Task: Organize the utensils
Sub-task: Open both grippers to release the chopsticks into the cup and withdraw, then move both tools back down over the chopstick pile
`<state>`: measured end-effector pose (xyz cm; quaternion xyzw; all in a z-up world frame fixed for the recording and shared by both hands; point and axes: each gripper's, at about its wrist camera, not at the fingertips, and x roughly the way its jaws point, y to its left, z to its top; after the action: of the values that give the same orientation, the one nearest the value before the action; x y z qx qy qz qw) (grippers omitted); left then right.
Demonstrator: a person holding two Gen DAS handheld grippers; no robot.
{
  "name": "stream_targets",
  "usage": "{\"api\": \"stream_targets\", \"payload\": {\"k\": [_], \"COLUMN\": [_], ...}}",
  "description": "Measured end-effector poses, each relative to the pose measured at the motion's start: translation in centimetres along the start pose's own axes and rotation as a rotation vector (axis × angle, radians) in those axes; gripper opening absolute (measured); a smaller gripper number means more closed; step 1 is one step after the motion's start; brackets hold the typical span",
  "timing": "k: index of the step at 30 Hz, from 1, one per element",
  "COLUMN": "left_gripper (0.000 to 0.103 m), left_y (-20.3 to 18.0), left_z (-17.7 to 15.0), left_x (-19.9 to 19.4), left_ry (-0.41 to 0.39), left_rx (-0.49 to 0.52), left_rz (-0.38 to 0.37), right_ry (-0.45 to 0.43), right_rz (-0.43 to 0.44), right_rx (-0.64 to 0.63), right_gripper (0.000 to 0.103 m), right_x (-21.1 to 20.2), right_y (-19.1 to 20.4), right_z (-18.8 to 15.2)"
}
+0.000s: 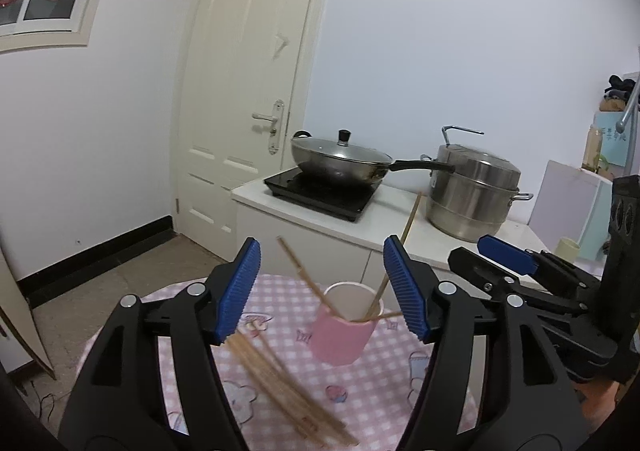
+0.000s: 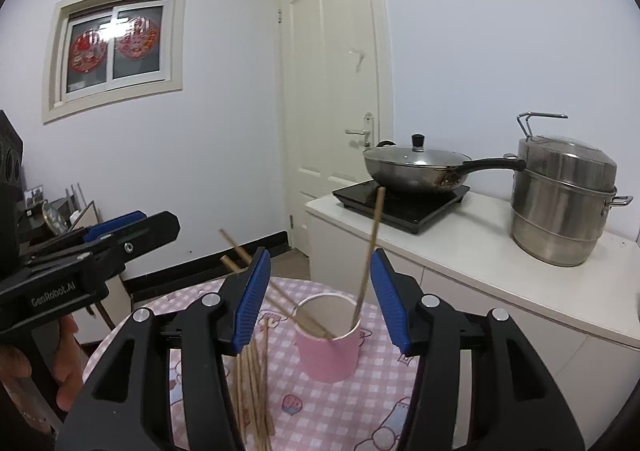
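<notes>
Left gripper (image 1: pixel 322 289): jaws spread wide, nothing between the pads, nothing touched. It hangs above the table (image 1: pixel 372 379) with the pink cup (image 1: pixel 343 327) seen through the gap, farther off. Right gripper (image 2: pixel 320 299): jaws also spread, somewhat narrower, empty, pads clear of everything. The cup (image 2: pixel 328 347) sits in the gap of its view too, beyond the tips.

Cup stands upright on the checked cloth, near the middle of the table. Chopsticks in cup (image 1: pixel 298 271): a pair leans out to the left over the rim, one stick (image 2: pixel 370 247) leans up to the right, and a short end lies across the rim. Loose chopsticks (image 1: pixel 280 383) lie in a bunch flat on the cloth, left of the cup and nearer the camera, partly hidden under the left finger in each view.

From the left wrist view the right gripper shows at the right edge, side on. From the right wrist view the left one shows at the left edge, with a hand (image 2: pixel 60 367) on its grip.
</notes>
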<state>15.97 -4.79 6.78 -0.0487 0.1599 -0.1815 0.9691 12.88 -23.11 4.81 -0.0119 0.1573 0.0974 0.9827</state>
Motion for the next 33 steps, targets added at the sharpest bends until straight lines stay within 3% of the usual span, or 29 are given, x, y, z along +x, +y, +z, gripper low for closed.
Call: {"api": "stream_targets", "payload": {"k": [4,14,28,33], "left_gripper": [0.069,0.073,0.073,0.073], "left_y": [1.5,6.9,9.9,9.6], "left_z": [-1.1,-5.2,-12.0,-13.5], "left_x": [-1.4,-0.9,7.2,10.1], "left_ry": [0.006,0.109,0.444,0.536], "left_rx": [0.009,-0.067,-0.220,-0.221], "left_rz": [0.046,0.119,0.062,0.085], "right_ry": [0.021,0.132,0.337,0.384], "right_rz": [0.027,0.084,0.100,0.102], "right_rx": [-0.023,-0.030,-0.002,0.006], "right_gripper": [0.049,0.049,0.049,0.049], "right_x": [0.0,2.5,8.4,9.7], "right_y": [1.2,3.2,3.5,3.1], "right_z": [-1.2,-5.6,-11.8,-13.2]}}
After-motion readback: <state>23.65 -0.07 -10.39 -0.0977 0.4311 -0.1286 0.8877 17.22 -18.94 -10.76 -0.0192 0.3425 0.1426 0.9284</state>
